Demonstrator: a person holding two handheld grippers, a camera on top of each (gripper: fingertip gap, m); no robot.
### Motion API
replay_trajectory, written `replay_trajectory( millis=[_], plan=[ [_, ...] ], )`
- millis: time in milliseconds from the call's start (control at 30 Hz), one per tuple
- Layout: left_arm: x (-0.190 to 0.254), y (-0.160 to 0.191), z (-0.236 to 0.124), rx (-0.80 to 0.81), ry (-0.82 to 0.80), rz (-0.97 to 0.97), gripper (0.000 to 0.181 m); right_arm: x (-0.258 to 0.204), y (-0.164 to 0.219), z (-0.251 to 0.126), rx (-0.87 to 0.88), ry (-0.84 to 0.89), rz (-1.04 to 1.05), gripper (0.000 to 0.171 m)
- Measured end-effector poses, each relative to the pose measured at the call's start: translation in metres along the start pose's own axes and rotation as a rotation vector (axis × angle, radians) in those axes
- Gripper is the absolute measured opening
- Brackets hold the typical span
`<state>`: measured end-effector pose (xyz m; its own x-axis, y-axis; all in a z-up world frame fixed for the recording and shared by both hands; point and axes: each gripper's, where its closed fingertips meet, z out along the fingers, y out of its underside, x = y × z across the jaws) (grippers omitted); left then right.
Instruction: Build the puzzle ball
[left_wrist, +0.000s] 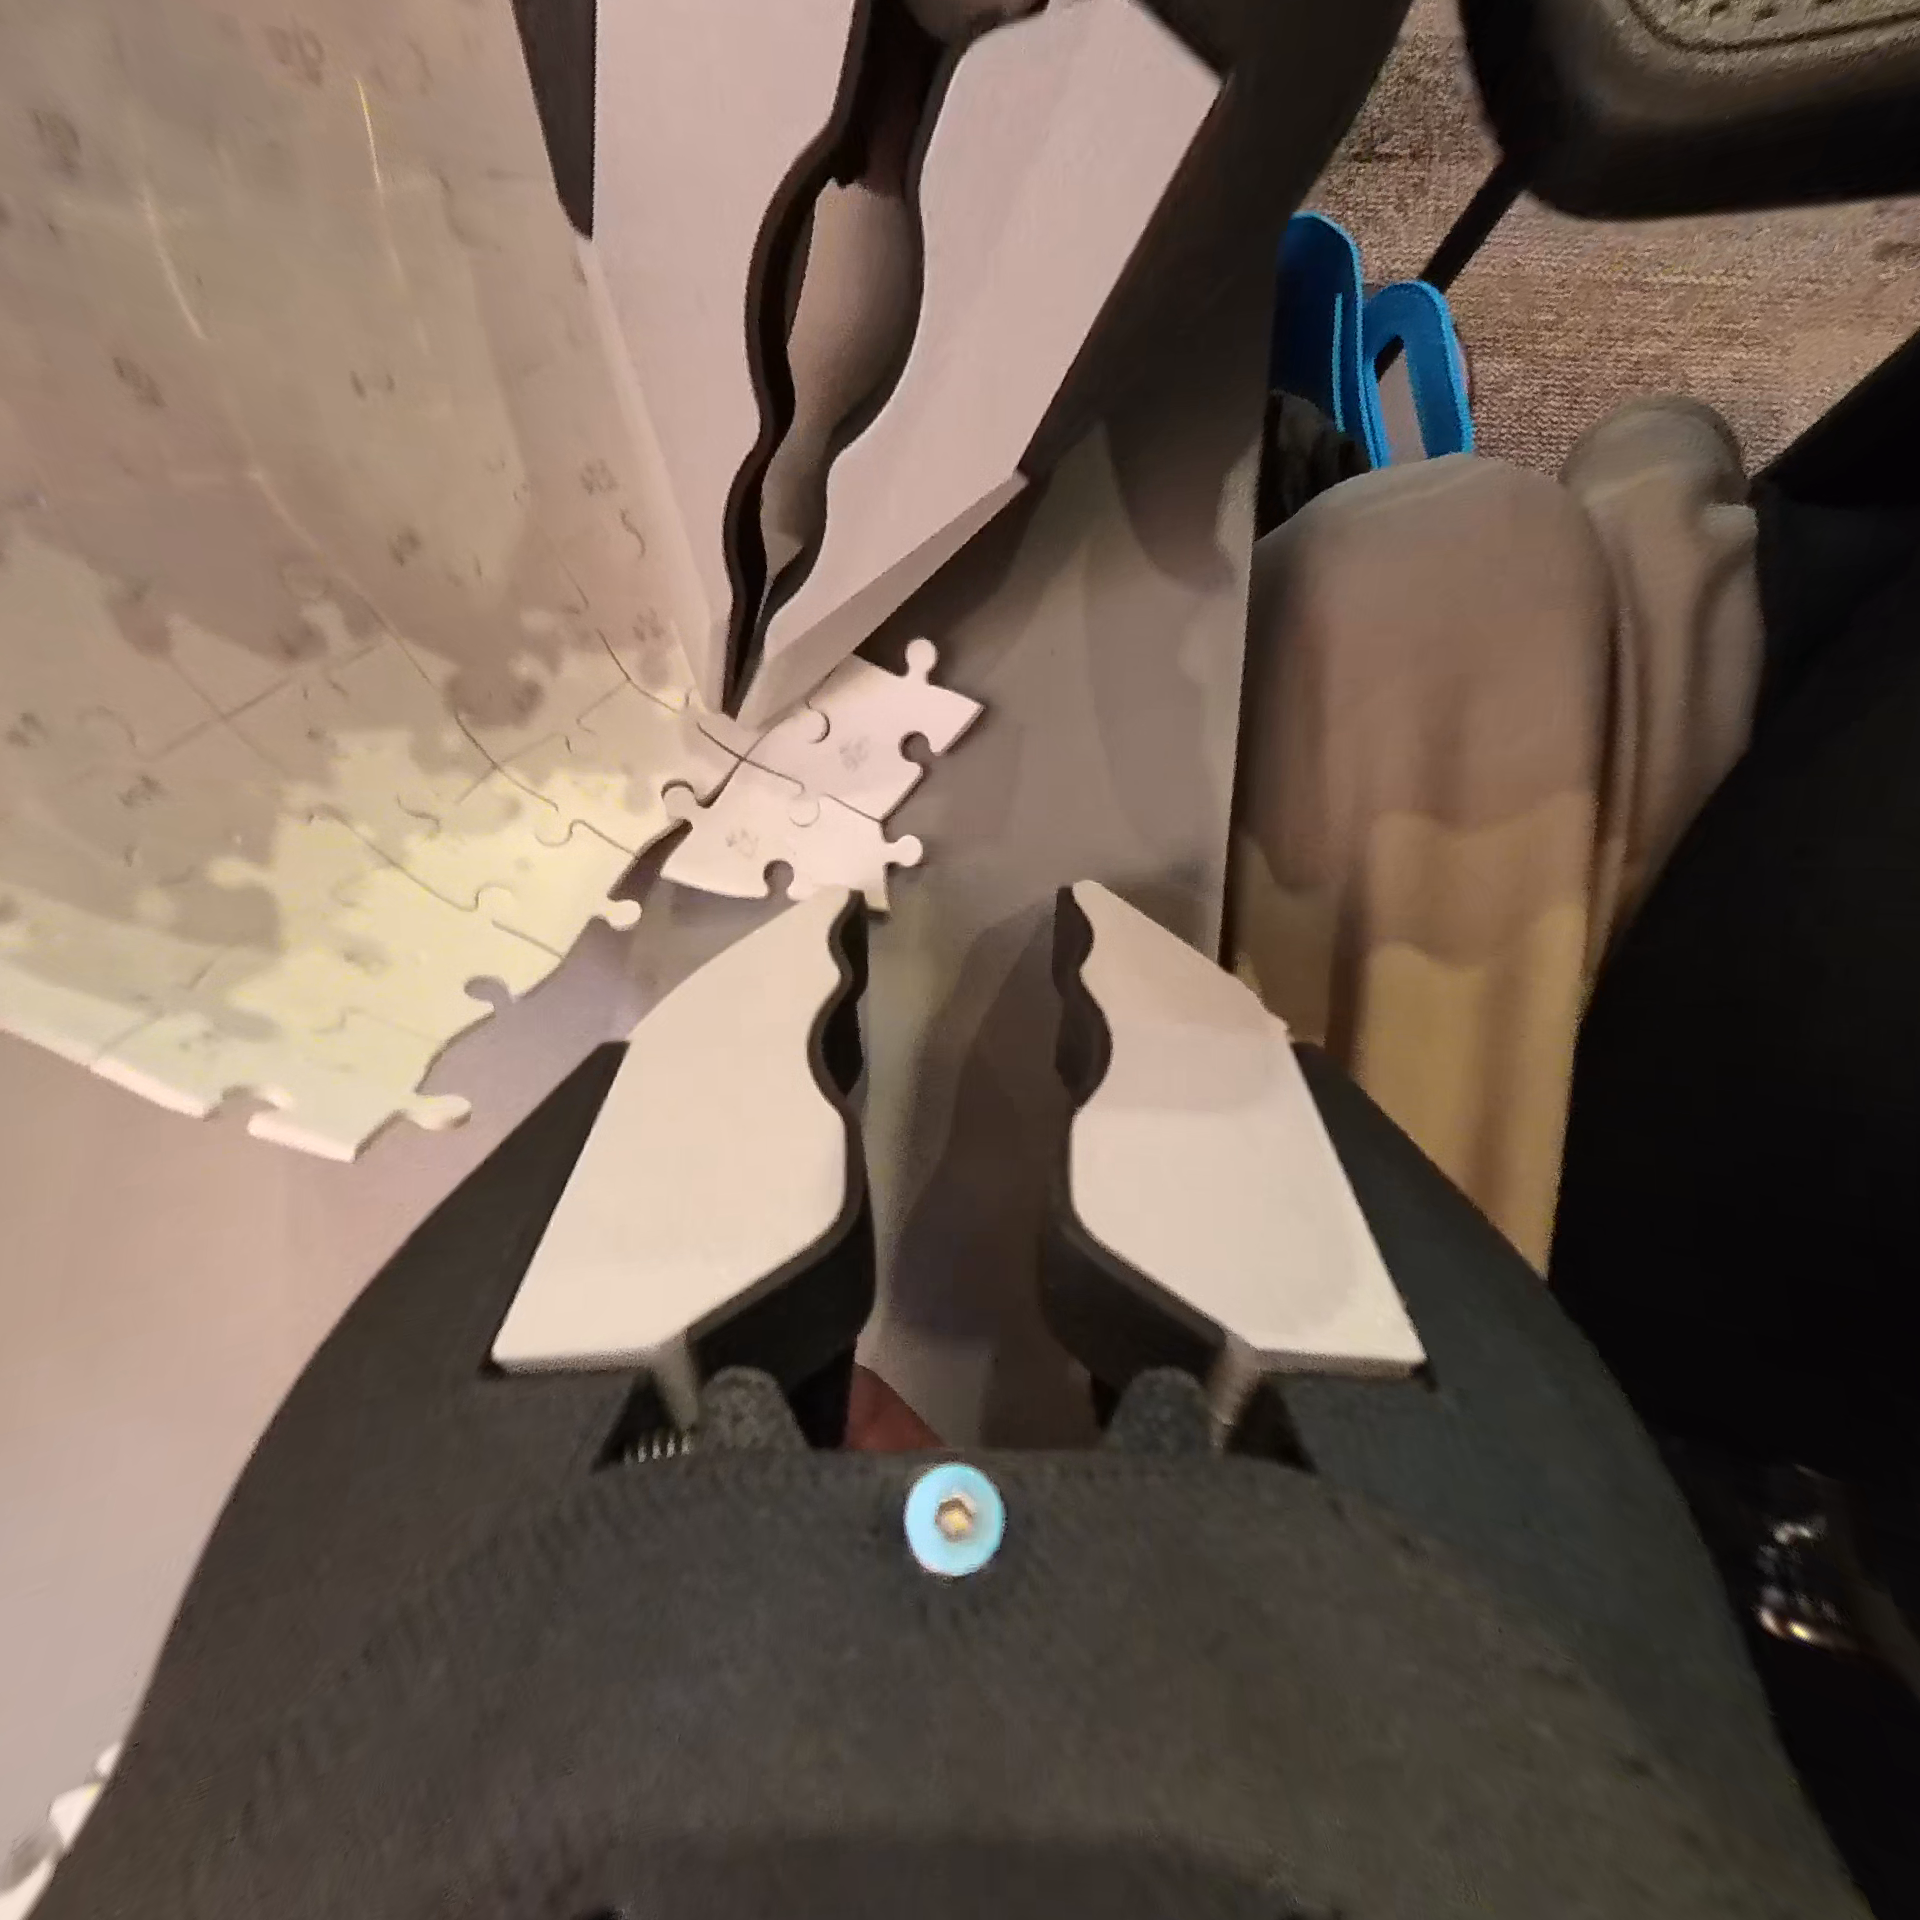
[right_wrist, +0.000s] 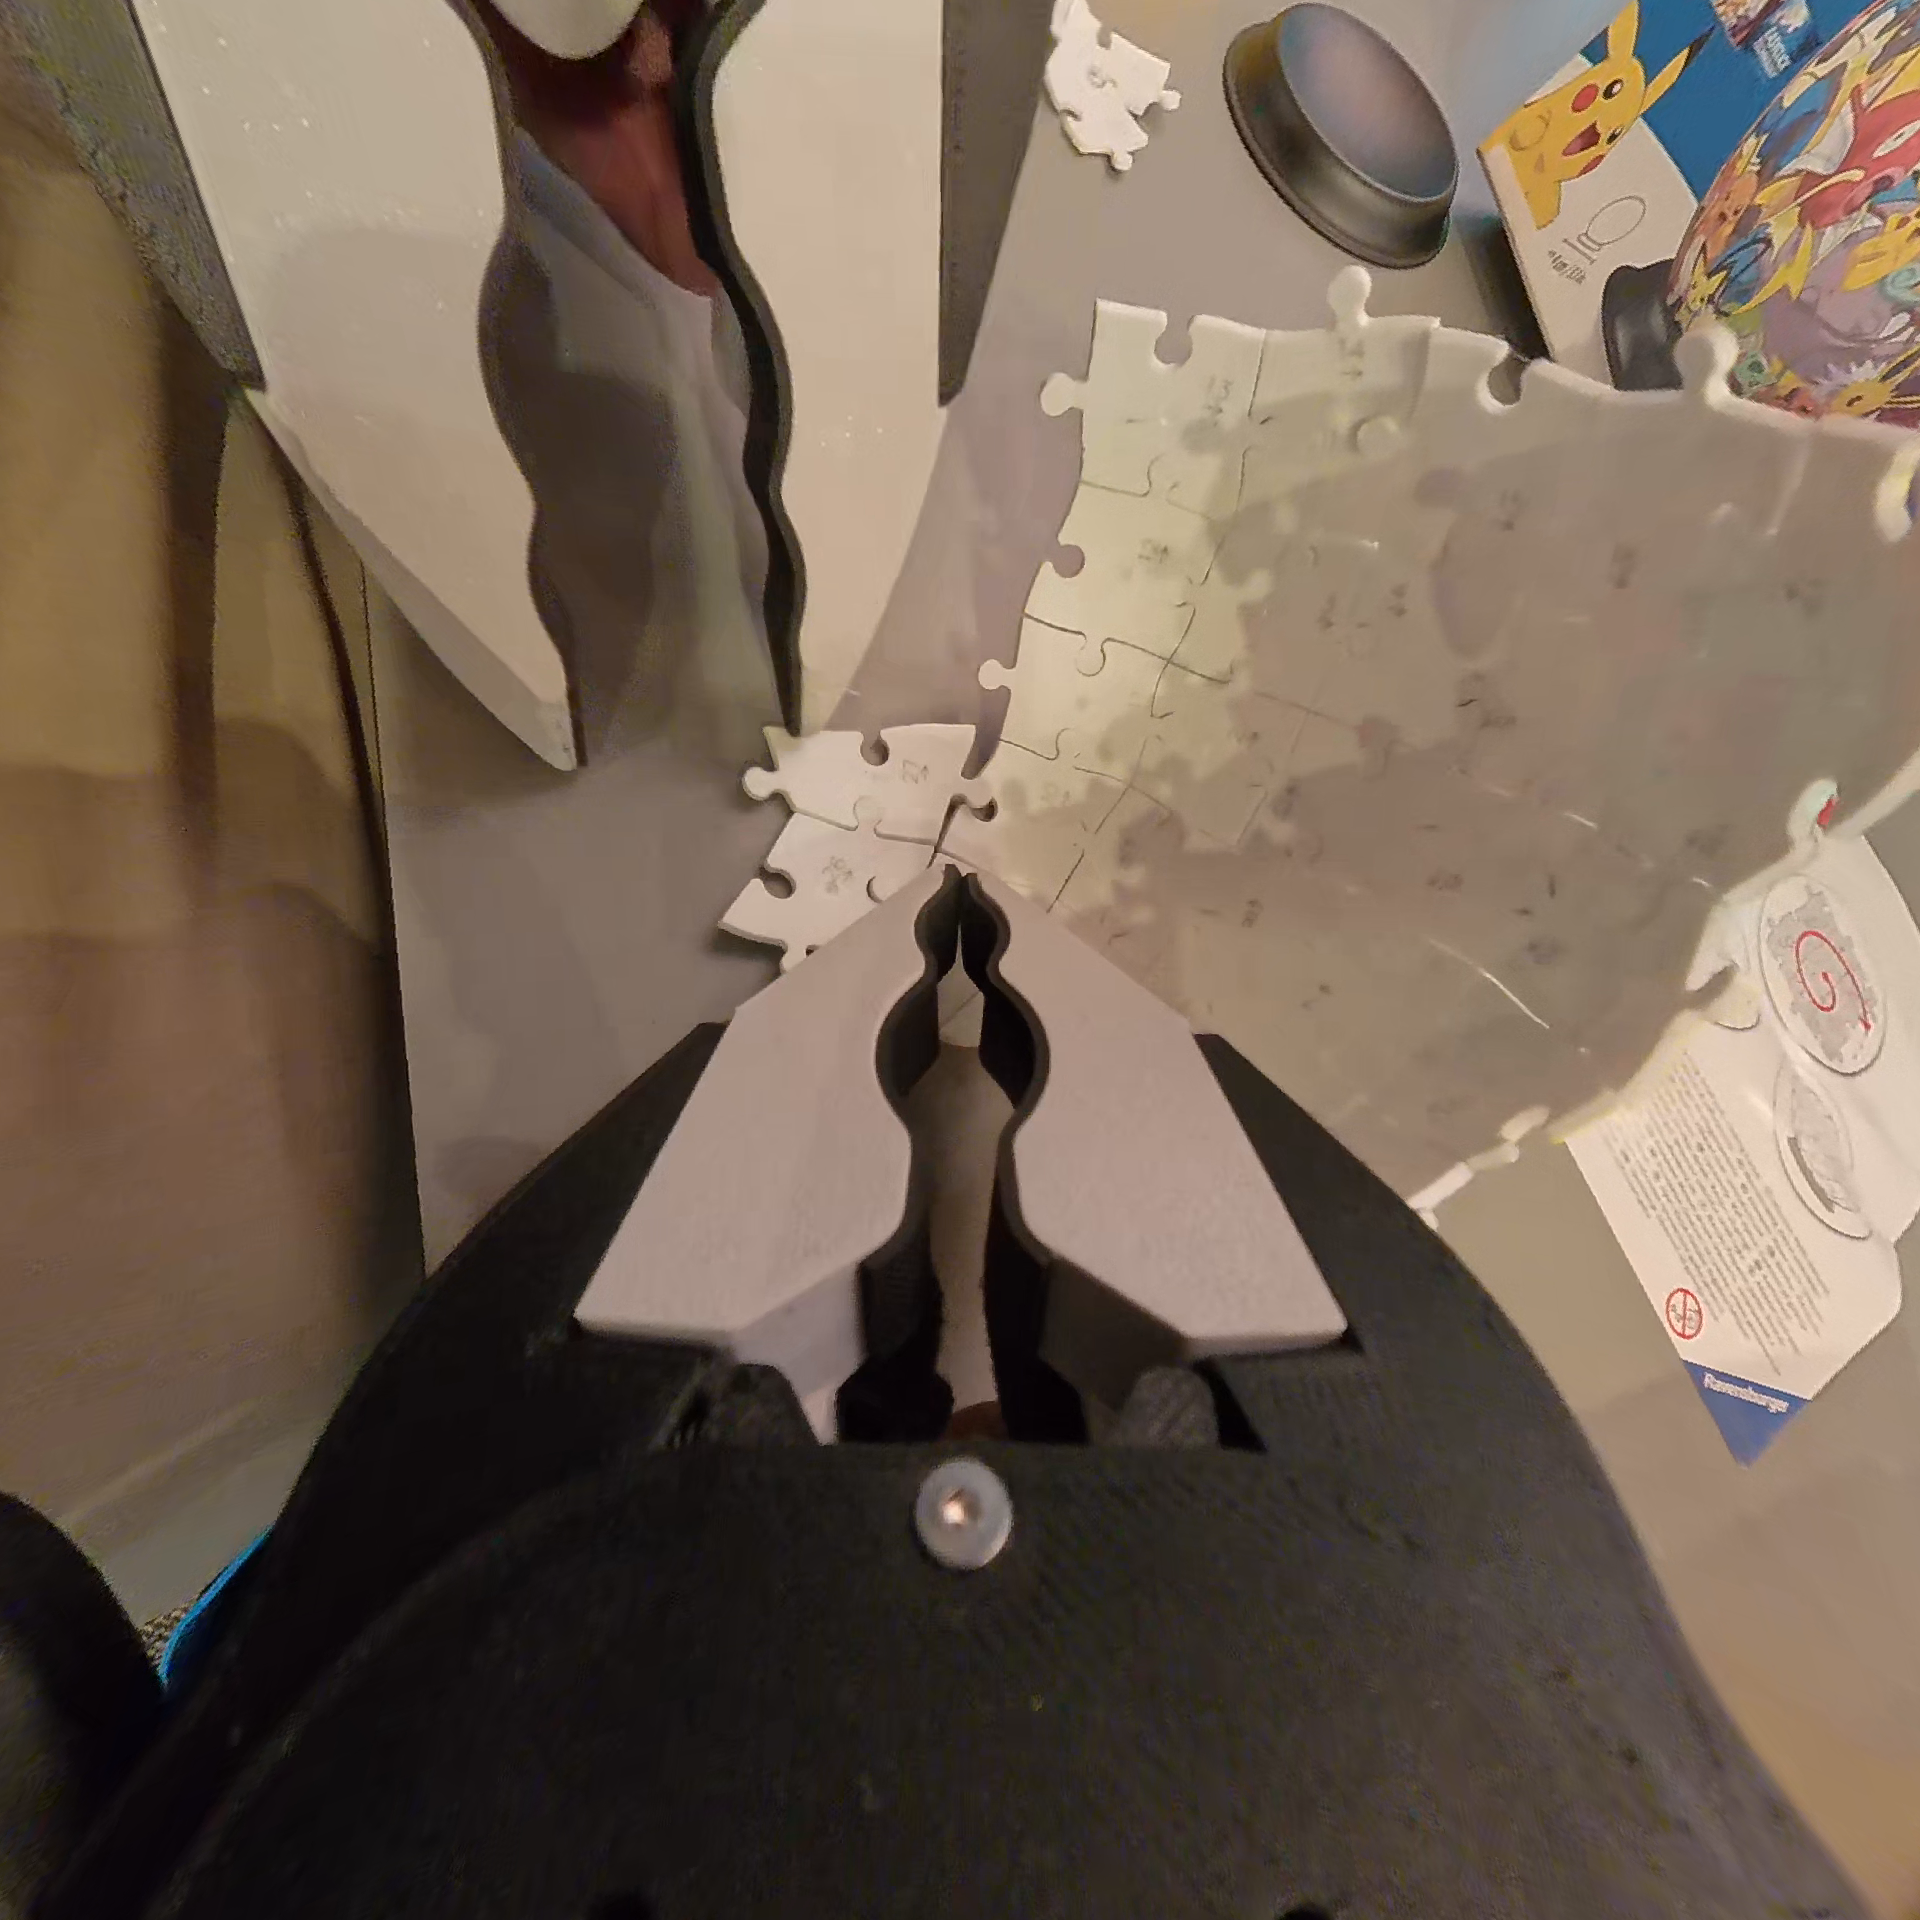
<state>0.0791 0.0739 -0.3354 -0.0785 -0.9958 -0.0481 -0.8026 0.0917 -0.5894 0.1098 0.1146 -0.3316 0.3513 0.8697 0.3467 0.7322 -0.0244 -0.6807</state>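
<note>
We see our right gripper (right_wrist: 954, 894) with its jaws clenched on the edge of the curved puzzle shell (right_wrist: 1455, 675), right where a small cluster of joined pieces (right_wrist: 852, 821) meets it. The shell, white inner side up, is raised over the grey table (right_wrist: 1714, 1662), above the instruction leaflet (right_wrist: 1766, 1247). Our left gripper (left_wrist: 961, 914) points at the same joint from the opposite side, jaws released and holding nothing, tips just short of the cluster (left_wrist: 831, 800). Farther back on the table lie a dark round stand (right_wrist: 1340, 135), the puzzle box (right_wrist: 1704, 156) and a loose white piece (right_wrist: 1101, 83).
</note>
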Motion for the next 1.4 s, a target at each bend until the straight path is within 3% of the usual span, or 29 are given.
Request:
replay_trajectory(
  millis=[367,1200,1400],
  plan=[
    [-0.014,-0.004,0.004,0.012,-0.038,-0.046,0.027,-0.001,0.0,0.0,0.0,-0.002,-0.001,0.0],
    [-0.019,-0.019,0.012,-0.016,-0.186,0.122,0.025,-0.004,-0.001,0.0,0.008,-0.019,-0.014,0.0],
    [-0.016,-0.023,-0.002,0.058,-0.274,0.146,0.026,-0.004,-0.001,0.0,0.008,-0.025,-0.005,0.0]
  ],
)
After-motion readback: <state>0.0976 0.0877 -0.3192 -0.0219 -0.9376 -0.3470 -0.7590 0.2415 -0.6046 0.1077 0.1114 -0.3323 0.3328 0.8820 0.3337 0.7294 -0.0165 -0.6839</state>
